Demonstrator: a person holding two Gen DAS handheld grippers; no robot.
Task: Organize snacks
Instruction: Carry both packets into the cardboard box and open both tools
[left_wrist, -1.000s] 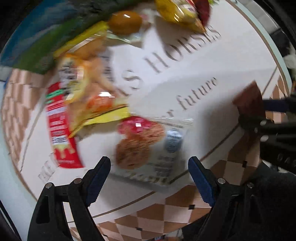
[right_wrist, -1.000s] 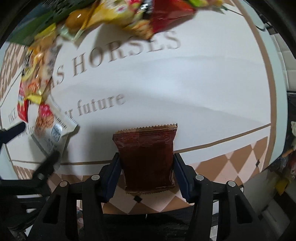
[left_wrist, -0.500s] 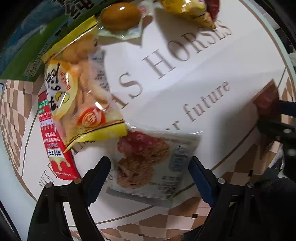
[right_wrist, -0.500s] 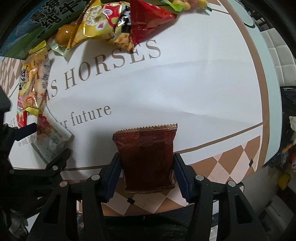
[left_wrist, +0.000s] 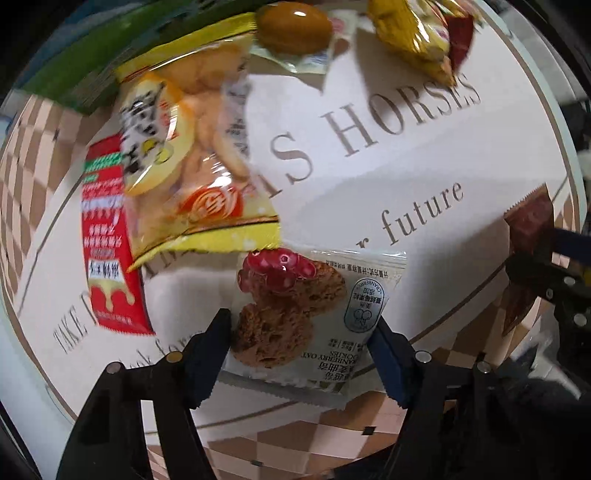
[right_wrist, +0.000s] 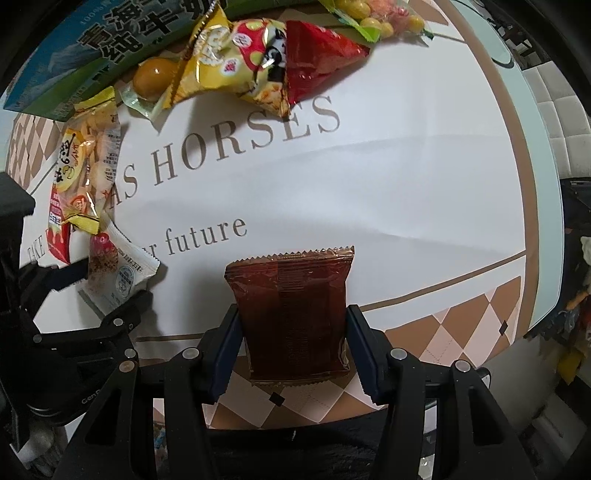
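Note:
A clear packet of cranberry oat cookies (left_wrist: 314, 295) lies on the white printed tablecloth (left_wrist: 369, 206). My left gripper (left_wrist: 301, 336) points straight down over it. Its jaws are closing, with the packet between them and both blue pads touching its side edges. The right wrist view shows the same packet (right_wrist: 122, 277) between the left gripper's fingers (right_wrist: 144, 297). My right gripper (right_wrist: 293, 347) is shut on a dark brown foil packet (right_wrist: 291, 306) and holds it above the cloth. That brown packet (left_wrist: 528, 225) also shows at the right edge of the left wrist view.
A yellow rice-cracker bag (left_wrist: 192, 166) overlaps a red sachet (left_wrist: 107, 251) just beyond the cookies. Farther back lie a packed brown egg (left_wrist: 295, 22), yellow and red chip bags (right_wrist: 258, 62), a candy bag (right_wrist: 373, 14) and a green-blue milk carton (right_wrist: 92, 48). The table edge (right_wrist: 546, 221) runs along the right.
The left gripper moved over the cookie packet and its jaws narrowed from wide apart onto the packet's edges. The right gripper rose a little, still holding the brown packet.

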